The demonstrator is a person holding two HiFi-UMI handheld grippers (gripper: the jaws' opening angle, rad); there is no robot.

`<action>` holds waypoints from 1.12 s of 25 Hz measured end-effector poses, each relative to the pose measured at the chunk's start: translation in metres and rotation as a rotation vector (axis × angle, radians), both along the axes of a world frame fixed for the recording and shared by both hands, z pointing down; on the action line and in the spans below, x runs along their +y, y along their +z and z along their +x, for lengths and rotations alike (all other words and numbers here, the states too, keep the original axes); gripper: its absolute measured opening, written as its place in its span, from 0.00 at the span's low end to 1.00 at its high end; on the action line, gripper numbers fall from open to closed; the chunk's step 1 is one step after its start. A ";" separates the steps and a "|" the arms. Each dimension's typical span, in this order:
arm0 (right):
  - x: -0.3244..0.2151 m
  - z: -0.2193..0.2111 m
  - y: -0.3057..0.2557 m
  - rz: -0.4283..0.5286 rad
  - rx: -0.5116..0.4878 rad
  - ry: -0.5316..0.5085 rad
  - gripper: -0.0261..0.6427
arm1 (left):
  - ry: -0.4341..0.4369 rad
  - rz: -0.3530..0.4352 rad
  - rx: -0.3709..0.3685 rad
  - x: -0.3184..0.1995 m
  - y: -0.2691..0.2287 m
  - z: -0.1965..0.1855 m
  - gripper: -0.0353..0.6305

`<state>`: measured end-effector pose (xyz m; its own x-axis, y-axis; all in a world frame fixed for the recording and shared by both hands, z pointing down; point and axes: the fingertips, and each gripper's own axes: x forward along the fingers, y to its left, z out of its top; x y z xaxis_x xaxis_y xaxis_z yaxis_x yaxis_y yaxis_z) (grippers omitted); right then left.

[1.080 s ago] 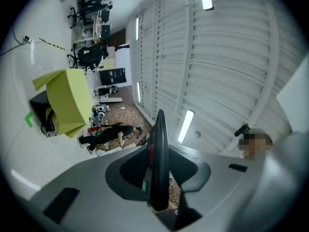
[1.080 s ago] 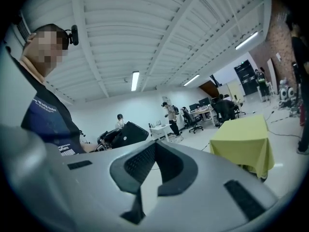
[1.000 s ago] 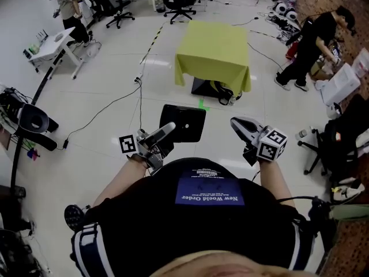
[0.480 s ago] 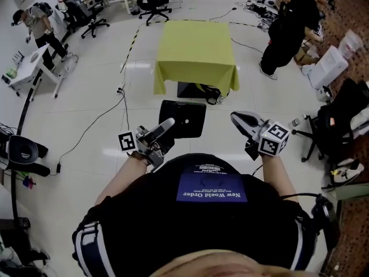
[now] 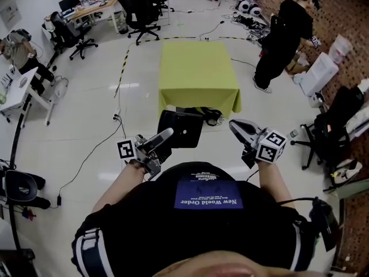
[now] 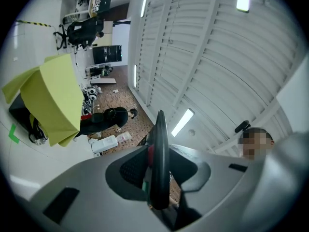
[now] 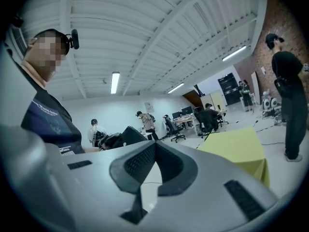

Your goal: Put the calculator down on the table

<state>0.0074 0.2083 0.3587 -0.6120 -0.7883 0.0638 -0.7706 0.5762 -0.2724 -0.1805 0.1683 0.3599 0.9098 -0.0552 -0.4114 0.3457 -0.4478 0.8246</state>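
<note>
A flat black calculator [image 5: 181, 128] is carried in front of the person's body, with my left gripper [image 5: 164, 136] shut on its near edge. In the left gripper view the calculator [image 6: 159, 158] stands edge-on between the jaws of the left gripper [image 6: 157, 180]. My right gripper [image 5: 237, 126] is held beside it at the right, apart from it; its tips [image 7: 154, 146] meet with nothing between them. The table under a yellow cloth [image 5: 199, 74] stands just ahead on the white floor, its top bare.
A person in black [image 5: 282, 36] bends near the table's right side. Dark bags [image 5: 202, 115] lie under the table's near edge. Office chairs [image 5: 138, 10] and desks stand at the back left, a black chair [image 5: 334, 131] at the right, cables across the floor.
The yellow table has come closer and more central in the head view. Both grippers keep their pose, and the left still grips the calculator.
</note>
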 end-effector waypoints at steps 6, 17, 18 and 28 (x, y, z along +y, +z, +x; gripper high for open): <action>-0.055 -0.021 -0.005 -0.003 0.024 -0.039 0.02 | 0.016 0.032 0.019 -0.048 -0.011 0.002 0.25; -0.143 0.016 0.022 -0.033 -0.017 -0.144 0.02 | -0.089 0.005 -0.028 -0.125 0.014 0.034 0.25; -0.158 0.023 0.023 -0.029 -0.011 -0.165 0.02 | -0.104 0.021 -0.030 -0.135 0.010 0.042 0.25; -0.281 0.126 0.007 0.017 0.033 -0.328 0.02 | -0.298 -0.020 -0.022 -0.234 0.001 0.140 0.25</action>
